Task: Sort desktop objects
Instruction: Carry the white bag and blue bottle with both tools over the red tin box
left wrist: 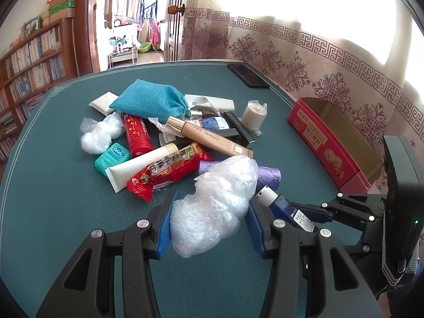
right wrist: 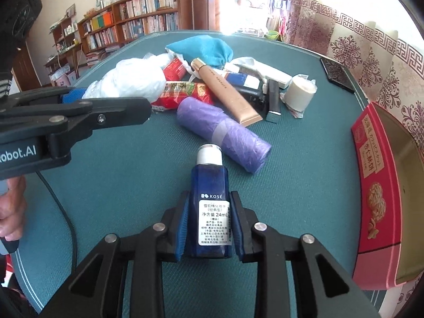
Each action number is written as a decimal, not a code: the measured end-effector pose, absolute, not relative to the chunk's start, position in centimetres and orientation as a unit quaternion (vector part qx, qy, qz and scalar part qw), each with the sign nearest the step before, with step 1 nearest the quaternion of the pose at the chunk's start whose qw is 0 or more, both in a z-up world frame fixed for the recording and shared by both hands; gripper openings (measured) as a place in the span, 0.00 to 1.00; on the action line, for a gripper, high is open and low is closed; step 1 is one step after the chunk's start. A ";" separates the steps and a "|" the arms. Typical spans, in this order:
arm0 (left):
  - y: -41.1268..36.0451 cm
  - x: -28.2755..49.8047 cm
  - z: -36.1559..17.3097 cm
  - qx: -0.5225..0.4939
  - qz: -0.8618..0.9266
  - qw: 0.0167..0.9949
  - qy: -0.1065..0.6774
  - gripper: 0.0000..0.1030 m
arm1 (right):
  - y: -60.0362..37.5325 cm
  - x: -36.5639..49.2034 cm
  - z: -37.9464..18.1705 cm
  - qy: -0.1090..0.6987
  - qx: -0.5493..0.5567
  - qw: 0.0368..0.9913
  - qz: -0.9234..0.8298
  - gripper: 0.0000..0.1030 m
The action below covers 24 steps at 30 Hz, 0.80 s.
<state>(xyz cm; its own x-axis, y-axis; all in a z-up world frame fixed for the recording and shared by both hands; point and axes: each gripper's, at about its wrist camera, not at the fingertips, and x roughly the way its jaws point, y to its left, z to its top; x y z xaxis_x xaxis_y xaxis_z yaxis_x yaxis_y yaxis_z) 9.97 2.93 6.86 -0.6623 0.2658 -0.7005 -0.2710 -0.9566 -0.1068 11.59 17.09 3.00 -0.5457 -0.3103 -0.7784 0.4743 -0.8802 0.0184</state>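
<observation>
My left gripper [left wrist: 209, 222] has its blue pads on both sides of a crumpled clear plastic bag [left wrist: 217, 201] at the near edge of the pile; the pads touch the bag. My right gripper [right wrist: 210, 225] is shut on a small blue KOSE bottle [right wrist: 210, 198] with a white cap, which also shows in the left wrist view [left wrist: 281, 206]. A purple roll of bags [right wrist: 225, 135] lies just beyond the bottle. A red tin box [right wrist: 376, 198] stands open at the right, also in the left wrist view [left wrist: 331, 137].
The pile on the green table mat [left wrist: 66, 212] holds a teal cloth pouch [left wrist: 148, 102], red snack packs [left wrist: 169, 172], a gold tube [left wrist: 209, 139], a white tube [left wrist: 137, 165], a floss box [left wrist: 112, 157] and a tape roll [left wrist: 253, 115]. A black phone [left wrist: 247, 75] lies at the far edge.
</observation>
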 end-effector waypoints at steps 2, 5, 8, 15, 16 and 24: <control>3.8 9.9 7.4 -0.378 0.912 0.156 0.008 0.50 | 18.7 12.0 4.0 0.076 0.404 0.208 -0.888 0.31; 5.5 9.8 8.1 -0.371 0.913 0.171 0.017 0.50 | 21.6 12.5 5.6 0.041 0.378 0.182 -0.907 0.31; 7.7 9.8 8.7 -0.363 0.912 0.190 0.027 0.50 | 24.3 13.0 7.2 0.012 0.349 0.146 -0.925 0.31; 13.5 9.9 10.2 -0.344 0.908 0.235 0.050 0.50 | 31.0 13.4 9.7 -0.039 0.301 0.044 -0.952 0.31; 14.3 9.8 10.4 -0.341 0.907 0.242 0.054 0.50 | 32.0 13.1 9.6 -0.047 0.303 0.033 -0.951 0.31; 21.6 8.8 11.1 -0.333 0.893 0.294 0.074 0.50 | 37.8 12.5 8.1 -0.076 0.315 -0.048 -0.945 0.31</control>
<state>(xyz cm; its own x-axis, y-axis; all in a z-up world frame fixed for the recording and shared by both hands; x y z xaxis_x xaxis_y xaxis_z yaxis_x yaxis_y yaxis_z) 8.80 21.57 11.06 -0.6046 0.4757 -0.6388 -0.5743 -0.8161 -0.0642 12.45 37.84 8.15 -0.7970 0.0424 -0.6024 -0.1377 -0.9840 0.1129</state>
